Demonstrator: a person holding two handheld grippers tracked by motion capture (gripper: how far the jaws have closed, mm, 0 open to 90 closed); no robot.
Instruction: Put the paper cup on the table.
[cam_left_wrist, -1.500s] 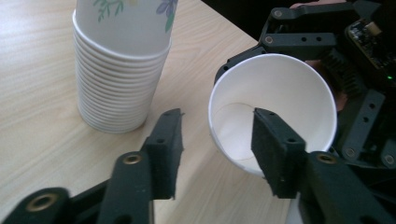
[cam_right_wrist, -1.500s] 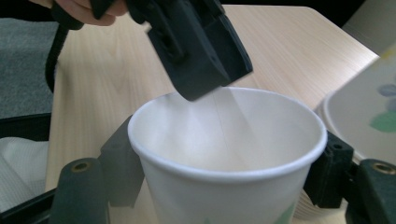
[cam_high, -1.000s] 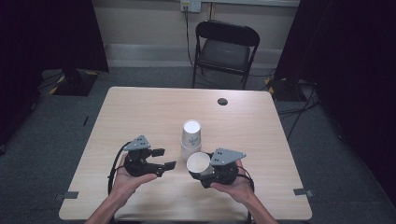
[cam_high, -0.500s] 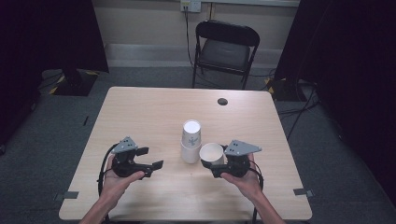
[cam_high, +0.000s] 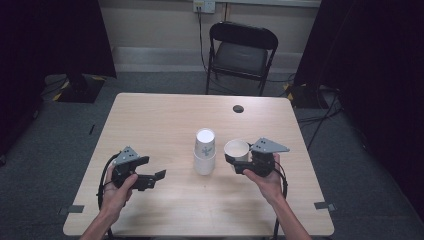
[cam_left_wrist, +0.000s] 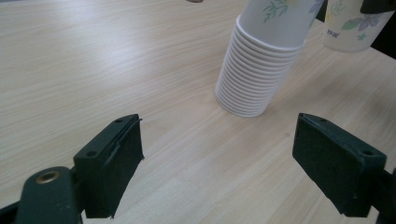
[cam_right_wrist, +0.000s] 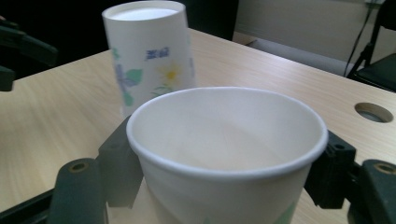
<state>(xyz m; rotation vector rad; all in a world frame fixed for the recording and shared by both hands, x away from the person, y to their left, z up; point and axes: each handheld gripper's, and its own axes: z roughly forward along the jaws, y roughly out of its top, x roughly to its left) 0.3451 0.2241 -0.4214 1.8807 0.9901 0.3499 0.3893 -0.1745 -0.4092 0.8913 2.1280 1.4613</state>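
Observation:
A stack of white paper cups with flower prints (cam_high: 205, 152) stands upside down at the middle of the table (cam_high: 150, 120). My right gripper (cam_high: 240, 162) is shut on a single upright paper cup (cam_high: 236, 149), held just right of the stack and apart from it. In the right gripper view this cup (cam_right_wrist: 224, 154) sits between the jaws, with the stack (cam_right_wrist: 149, 56) behind it. My left gripper (cam_high: 155, 177) stands left of the stack; its jaws have just been opening and nothing is between them. The left gripper view shows the stack (cam_left_wrist: 261, 70) ahead and the held cup (cam_left_wrist: 348, 28) at the top right.
A black folding chair (cam_high: 242, 50) stands beyond the table's far edge. A small round hole (cam_high: 238, 108) lies in the tabletop at the far right. Dark curtains hang on both sides of the room.
The two hands have drawn apart. My left gripper moved left, away from the stack. My right gripper carried the single cup to the right and a little farther from me.

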